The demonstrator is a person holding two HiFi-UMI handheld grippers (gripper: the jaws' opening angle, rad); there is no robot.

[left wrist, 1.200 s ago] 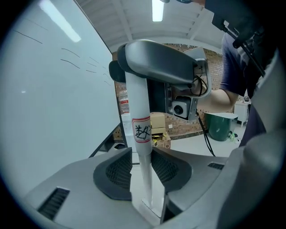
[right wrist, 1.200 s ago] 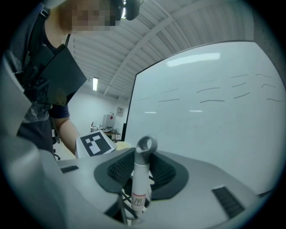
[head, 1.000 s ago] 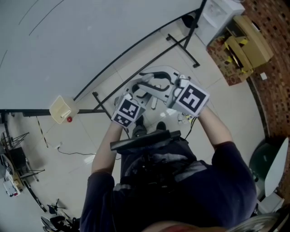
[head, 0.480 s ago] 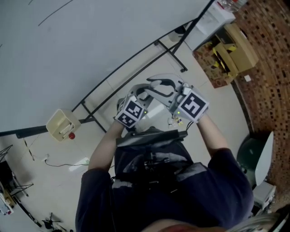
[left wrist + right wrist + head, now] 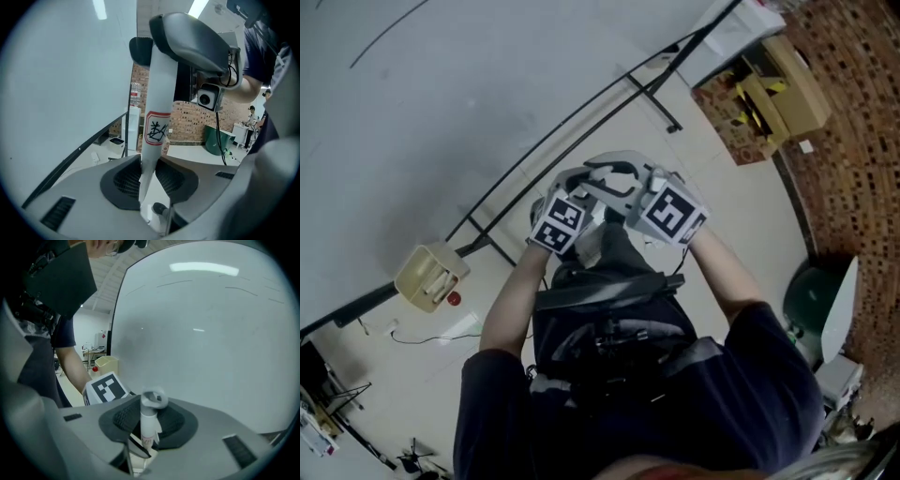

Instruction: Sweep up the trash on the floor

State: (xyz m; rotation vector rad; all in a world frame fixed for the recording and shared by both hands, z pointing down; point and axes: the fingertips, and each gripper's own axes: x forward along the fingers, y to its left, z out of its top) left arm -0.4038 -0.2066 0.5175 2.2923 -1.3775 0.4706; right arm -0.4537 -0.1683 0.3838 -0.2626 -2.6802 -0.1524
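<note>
Both grippers have been lowered and drawn closer together. One white tubular handle with a red-bordered label (image 5: 158, 89) is clamped in the left gripper (image 5: 149, 180), its jaws just narrowed, and in the right gripper (image 5: 149, 427). No trash is seen on the pale tiled floor (image 5: 741, 206). Sweeping is judged not yet begun.

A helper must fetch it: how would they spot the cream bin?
Follow the big white panel to its foot, left of the person. The cream bin stands there, a small red thing beside it; the other bin, by the brick wall, is dark green.
</note>
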